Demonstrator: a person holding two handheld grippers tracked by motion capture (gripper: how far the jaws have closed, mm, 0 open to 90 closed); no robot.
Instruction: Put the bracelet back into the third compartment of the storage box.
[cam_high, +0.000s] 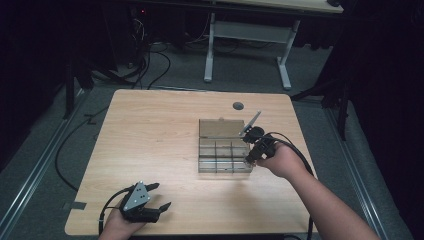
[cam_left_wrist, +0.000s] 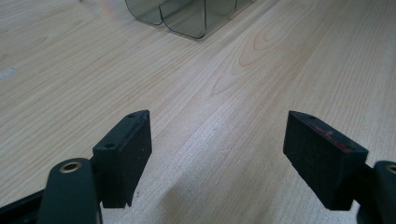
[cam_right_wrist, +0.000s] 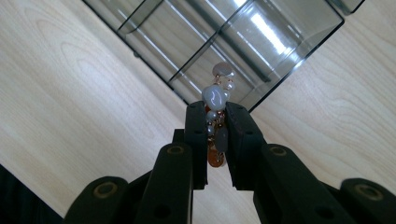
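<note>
A clear smoky plastic organiser box (cam_high: 224, 150) with several compartments lies open mid-table, its lid (cam_high: 218, 128) flat behind it. My right gripper (cam_high: 248, 159) hovers at the box's front right corner, shut on a beaded bracelet (cam_right_wrist: 215, 107) of white, grey and orange beads pinched between its jaws; the box (cam_right_wrist: 219, 42) lies just beyond it. My left gripper (cam_high: 160, 196) rests near the table's front left edge, open with nothing between its pads (cam_left_wrist: 126, 149). A corner of the box (cam_left_wrist: 184, 18) shows far ahead of it.
The wooden table (cam_high: 150, 130) has a grey cable grommet (cam_high: 238, 105) near its far edge. Cables trail from both grippers. Beyond the table stand a white desk frame (cam_high: 250, 45) and floor cables.
</note>
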